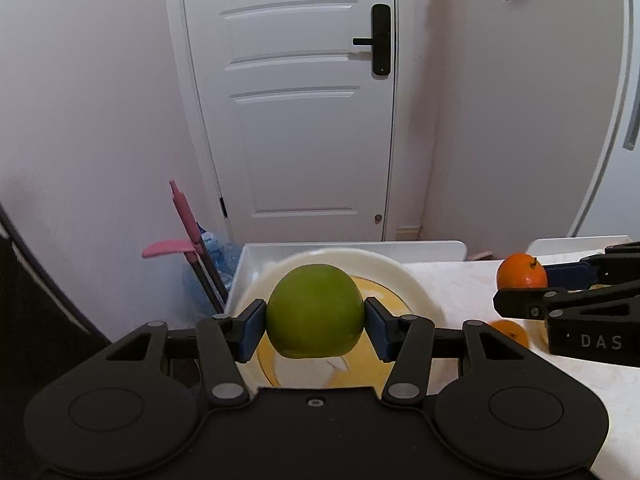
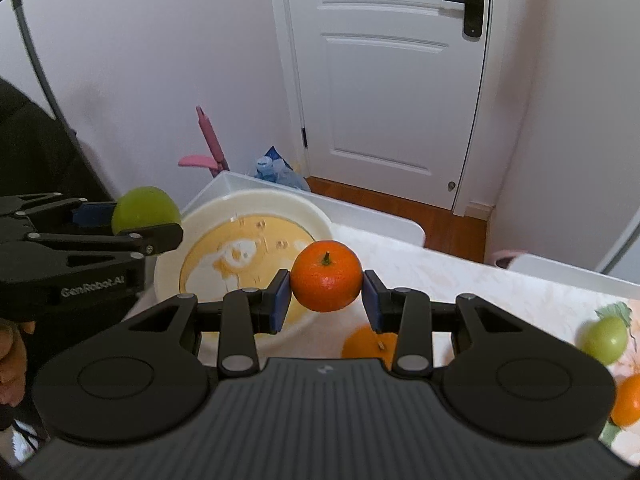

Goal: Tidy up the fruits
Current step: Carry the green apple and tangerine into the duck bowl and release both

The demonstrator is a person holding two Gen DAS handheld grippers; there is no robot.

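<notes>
With left gripper (image 1: 315, 322) clamping green apple (image 1: 315, 311) above plate (image 1: 384, 266) and right gripper (image 2: 325, 295) pinching orange (image 2: 326, 276) beside plate's rim, risk of collision or roll-off through simultaneous release.

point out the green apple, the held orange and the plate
green apple (image 1: 315, 310), left wrist view, middle of its front face
held orange (image 2: 326, 276), right wrist view, middle of its skin
plate (image 2: 276, 200), right wrist view, far rim

both grippers are built of matte black plastic. blue pads (image 1: 251, 332) line the fingers, silver screws mark pivots. "das" is printed white.
</notes>
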